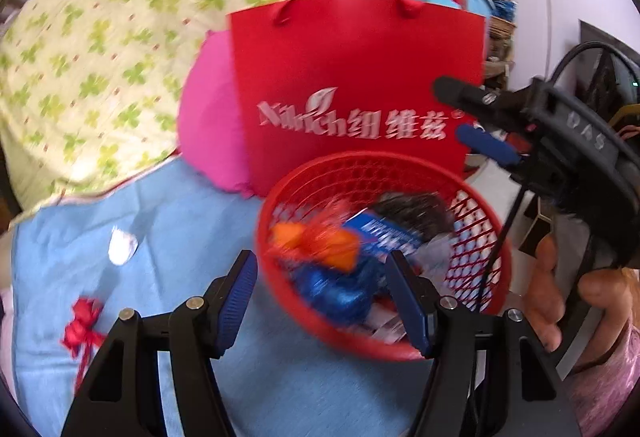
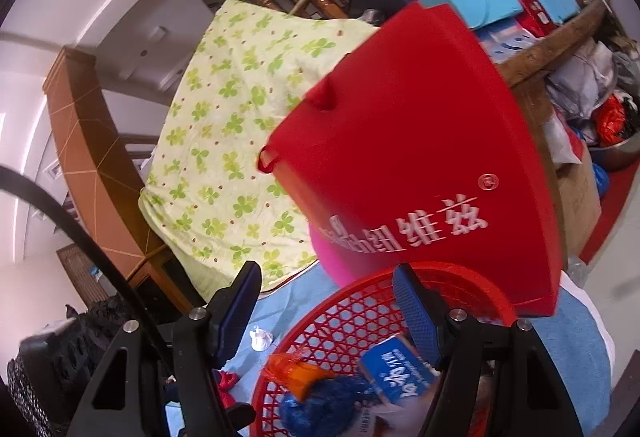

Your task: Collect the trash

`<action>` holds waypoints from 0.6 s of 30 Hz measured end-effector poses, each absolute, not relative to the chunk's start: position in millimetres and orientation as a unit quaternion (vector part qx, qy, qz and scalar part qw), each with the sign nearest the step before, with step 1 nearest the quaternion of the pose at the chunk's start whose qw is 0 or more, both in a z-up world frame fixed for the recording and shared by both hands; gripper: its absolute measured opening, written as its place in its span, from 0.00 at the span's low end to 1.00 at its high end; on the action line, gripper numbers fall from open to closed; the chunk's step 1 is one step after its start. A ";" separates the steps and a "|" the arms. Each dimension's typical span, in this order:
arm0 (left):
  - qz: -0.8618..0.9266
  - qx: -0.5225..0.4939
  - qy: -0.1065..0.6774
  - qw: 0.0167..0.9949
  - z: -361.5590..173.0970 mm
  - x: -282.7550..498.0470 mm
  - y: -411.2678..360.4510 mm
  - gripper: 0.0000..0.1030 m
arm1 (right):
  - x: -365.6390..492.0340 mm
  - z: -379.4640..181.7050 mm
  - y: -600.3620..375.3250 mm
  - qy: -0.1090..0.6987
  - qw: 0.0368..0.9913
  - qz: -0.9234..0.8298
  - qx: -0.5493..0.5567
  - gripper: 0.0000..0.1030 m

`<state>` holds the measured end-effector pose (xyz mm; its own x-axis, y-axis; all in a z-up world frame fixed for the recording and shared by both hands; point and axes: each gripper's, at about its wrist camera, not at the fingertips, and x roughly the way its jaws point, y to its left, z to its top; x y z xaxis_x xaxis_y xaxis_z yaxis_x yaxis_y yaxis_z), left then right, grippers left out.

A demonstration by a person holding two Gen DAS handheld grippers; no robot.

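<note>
Covering the counter, a blue cloth (image 1: 192,221) with red basket (image 1: 486,301) of trash, white scrap (image 1: 122,245) and red bow (image 1: 82,321) lying beside it, cluttered room behind, left gripper (image 1: 322,297) spread wide, empty, right gripper (image 2: 326,311) likewise released above the basket.

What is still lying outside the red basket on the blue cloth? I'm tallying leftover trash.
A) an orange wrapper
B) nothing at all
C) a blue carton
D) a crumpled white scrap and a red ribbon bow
D: the crumpled white scrap and the red ribbon bow lie on the blue cloth, left of the red basket.
</note>
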<state>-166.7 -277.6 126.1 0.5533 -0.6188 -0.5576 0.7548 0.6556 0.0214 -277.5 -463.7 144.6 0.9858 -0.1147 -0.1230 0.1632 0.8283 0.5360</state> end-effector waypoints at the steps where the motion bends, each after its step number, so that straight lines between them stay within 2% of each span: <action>1: -0.388 0.126 0.265 0.874 124.2 -163.4 -270.5 0.65 | -274.7 146.5 -458.4 0.042 0.957 -0.068 0.278 0.70; 18: -0.197 0.059 0.350 0.914 55.4 -114.7 -81.9 0.65 | -218.2 159.1 -321.4 0.040 0.985 0.077 0.152 0.70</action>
